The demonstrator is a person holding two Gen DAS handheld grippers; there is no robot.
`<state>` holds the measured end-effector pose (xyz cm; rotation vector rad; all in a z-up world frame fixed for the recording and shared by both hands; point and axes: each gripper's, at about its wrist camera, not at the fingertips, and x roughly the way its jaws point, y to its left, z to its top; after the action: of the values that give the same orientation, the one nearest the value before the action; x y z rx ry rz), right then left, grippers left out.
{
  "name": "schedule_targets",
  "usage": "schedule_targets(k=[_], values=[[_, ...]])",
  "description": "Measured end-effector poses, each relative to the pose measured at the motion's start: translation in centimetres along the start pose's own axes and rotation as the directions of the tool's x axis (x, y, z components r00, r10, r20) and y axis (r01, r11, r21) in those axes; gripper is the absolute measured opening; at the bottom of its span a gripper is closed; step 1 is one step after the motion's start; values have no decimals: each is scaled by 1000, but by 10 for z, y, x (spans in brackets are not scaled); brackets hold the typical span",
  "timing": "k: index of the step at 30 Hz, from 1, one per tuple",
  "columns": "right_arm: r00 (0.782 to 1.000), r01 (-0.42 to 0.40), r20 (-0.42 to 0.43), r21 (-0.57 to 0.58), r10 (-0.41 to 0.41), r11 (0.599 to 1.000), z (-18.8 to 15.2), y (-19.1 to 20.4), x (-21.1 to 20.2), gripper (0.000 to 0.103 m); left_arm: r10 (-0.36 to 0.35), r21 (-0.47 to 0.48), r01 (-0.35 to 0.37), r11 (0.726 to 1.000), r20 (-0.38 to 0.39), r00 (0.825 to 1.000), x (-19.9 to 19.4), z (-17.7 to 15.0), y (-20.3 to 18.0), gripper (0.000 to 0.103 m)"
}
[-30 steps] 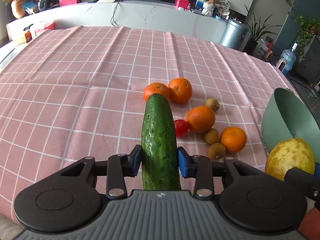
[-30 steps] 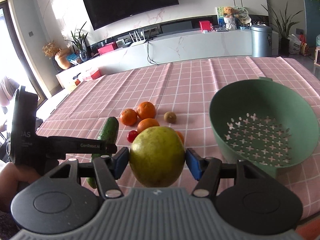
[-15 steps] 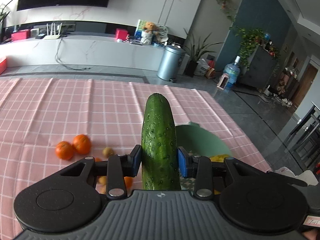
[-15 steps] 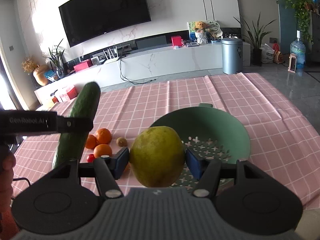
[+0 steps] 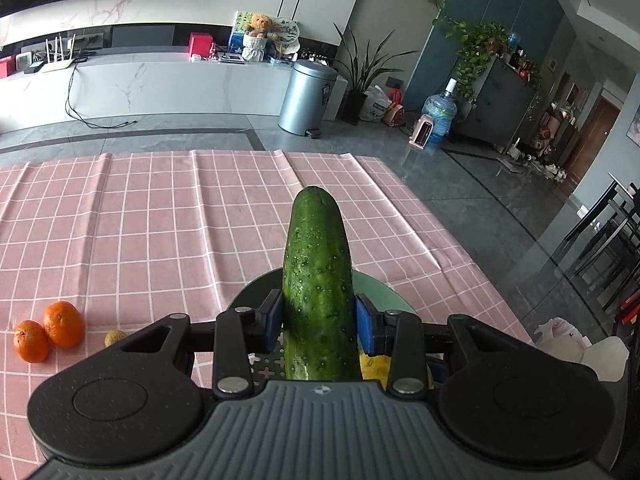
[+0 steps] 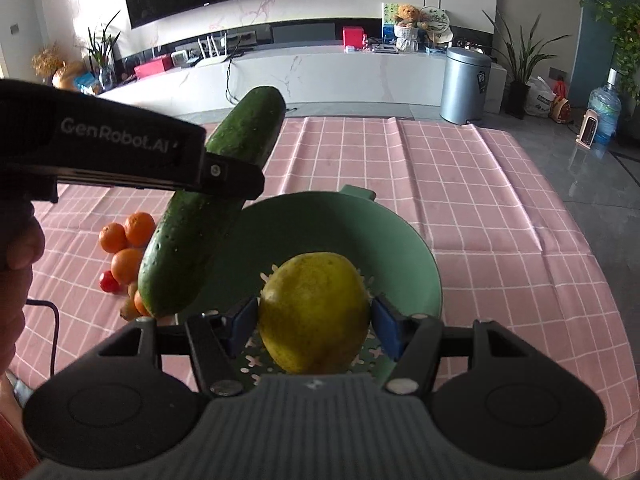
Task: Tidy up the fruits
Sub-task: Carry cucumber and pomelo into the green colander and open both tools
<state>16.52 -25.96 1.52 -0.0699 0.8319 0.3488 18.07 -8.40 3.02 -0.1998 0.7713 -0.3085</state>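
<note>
My left gripper (image 5: 319, 322) is shut on a dark green cucumber (image 5: 318, 292) and holds it in the air above the green colander (image 5: 380, 294). In the right wrist view the cucumber (image 6: 208, 204) hangs tilted over the colander's left rim. My right gripper (image 6: 314, 322) holds a yellow-green pear-like fruit (image 6: 314, 312) over the colander (image 6: 340, 232); a small gap shows beside each blue pad. Oranges (image 6: 126, 236), a red tomato (image 6: 109, 281) and small brown fruits (image 6: 129, 309) lie on the pink checked cloth left of the colander.
Two oranges (image 5: 48, 330) and a small brown fruit (image 5: 115, 337) lie at the left in the left wrist view. The table edge (image 6: 600, 264) runs along the right, with grey floor beyond. A person's hand (image 6: 16, 240) holds the left gripper.
Both grippers have swung right from the fruit pile to over the colander, carrying the cucumber and the yellow fruit. The yellow fruit now sits lower, down in the colander.
</note>
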Motion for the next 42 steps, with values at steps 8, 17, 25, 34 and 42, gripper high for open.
schedule_targets(k=[8, 17, 25, 34, 42], values=[[995, -29, -96, -60, 23, 998, -1, -3, 35, 59, 34, 25, -31, 999, -89, 996, 27, -14, -2, 42], [986, -36, -165, -111, 18, 993, -6, 5, 53, 59, 47, 18, -45, 999, -149, 988, 46, -24, 5, 42], [983, -31, -185, -124, 7, 992, -4, 8, 57, 59, 55, 23, -51, 998, -186, 981, 55, -29, 9, 42], [987, -5, -161, -159, -21, 987, -5, 13, 53, 61, 66, 44, -58, 997, -191, 979, 56, -31, 8, 43], [987, 28, -155, -149, -51, 988, -10, 9, 46, 72, 58, 47, -50, 998, -194, 979, 55, -30, 10, 46]])
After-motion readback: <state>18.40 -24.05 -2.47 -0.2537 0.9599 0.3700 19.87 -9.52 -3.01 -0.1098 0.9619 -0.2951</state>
